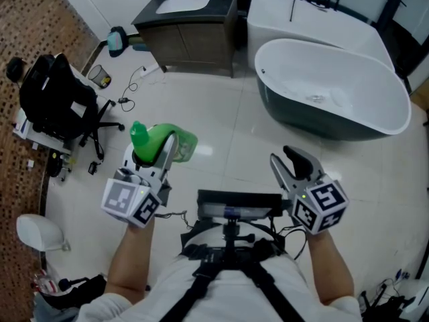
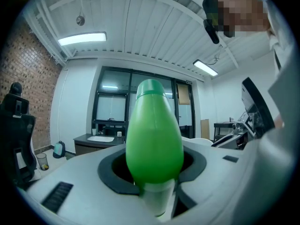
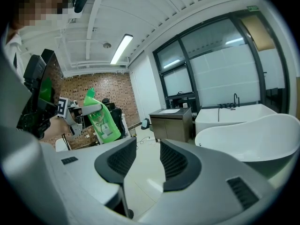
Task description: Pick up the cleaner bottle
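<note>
The left gripper [image 1: 155, 154] is closed on the green bottle [image 1: 163, 141], and its jaws stand fairly wide because the bottle's body fills the gap between them. In the left gripper view the bottle [image 2: 153, 136] stands upright between the dark pads, cap at the top, and blocks the middle of the picture. From the head view the bottle is held in the air over the pale tiled floor [image 1: 221, 106], in front of the person's left side, with its cap towards the chair [image 1: 57, 99] and its body leaning towards the right. The right gripper view shows the same grip from the side: the left gripper [image 3: 86, 110] has one white jaw across the bottle [image 3: 101, 119] just below the neck, and the bottle tilts with its cap up and to the left. The right gripper [image 1: 283, 156] is empty, with its jaws apart and only floor showing in the gap between the ribbed pads [image 3: 125, 159]. It is held well apart from the bottle, on the person's right, and points towards the tub [image 1: 335, 89]. A dark cabinet [image 1: 191, 35] with a white basin stands by the far wall, beside the tub
</note>
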A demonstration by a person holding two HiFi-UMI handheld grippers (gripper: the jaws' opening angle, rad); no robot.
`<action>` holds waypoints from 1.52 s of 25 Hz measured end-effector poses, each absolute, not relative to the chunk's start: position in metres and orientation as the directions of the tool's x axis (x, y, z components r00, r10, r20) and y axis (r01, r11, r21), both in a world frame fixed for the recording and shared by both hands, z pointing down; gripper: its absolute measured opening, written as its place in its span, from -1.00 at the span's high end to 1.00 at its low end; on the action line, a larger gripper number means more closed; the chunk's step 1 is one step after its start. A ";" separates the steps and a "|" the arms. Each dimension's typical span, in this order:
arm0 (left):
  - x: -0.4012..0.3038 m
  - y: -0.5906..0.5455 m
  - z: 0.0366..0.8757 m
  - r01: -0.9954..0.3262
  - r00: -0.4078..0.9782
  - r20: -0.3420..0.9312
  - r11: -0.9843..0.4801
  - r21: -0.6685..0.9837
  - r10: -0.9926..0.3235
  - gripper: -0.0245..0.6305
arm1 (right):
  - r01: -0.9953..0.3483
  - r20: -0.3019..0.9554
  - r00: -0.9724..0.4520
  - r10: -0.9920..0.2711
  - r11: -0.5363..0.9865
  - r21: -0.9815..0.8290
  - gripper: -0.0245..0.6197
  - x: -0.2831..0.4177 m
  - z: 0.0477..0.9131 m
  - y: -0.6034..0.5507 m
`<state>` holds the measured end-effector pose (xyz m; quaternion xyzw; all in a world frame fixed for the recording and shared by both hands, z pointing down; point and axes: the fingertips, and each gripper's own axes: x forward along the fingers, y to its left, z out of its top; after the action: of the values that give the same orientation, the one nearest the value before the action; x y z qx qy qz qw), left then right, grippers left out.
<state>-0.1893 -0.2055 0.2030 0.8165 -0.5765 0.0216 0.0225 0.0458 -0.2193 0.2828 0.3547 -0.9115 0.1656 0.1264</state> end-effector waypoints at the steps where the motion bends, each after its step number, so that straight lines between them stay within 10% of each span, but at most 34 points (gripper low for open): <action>1: -0.194 -0.205 0.203 -0.942 0.335 0.061 -0.334 0.015 -0.940 0.40 | -0.691 0.348 -0.715 -0.607 0.691 -0.214 0.46 0.042 0.282 -0.219; 28: -0.264 -0.194 0.211 -0.920 0.392 0.069 -0.391 0.029 -0.917 0.40 | -0.747 0.363 -0.653 -0.665 0.645 -0.161 0.46 -0.030 0.270 -0.215; 38: -0.273 -0.186 0.216 -0.926 0.378 0.076 -0.376 0.042 -0.923 0.40 | -0.752 0.342 -0.646 -0.683 0.647 -0.129 0.80 -0.035 0.263 -0.220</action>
<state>-0.2727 -0.1862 0.2159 0.8291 -0.5574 0.0200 0.0387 -0.0346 -0.2197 0.2634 0.3996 -0.8977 0.1305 0.1323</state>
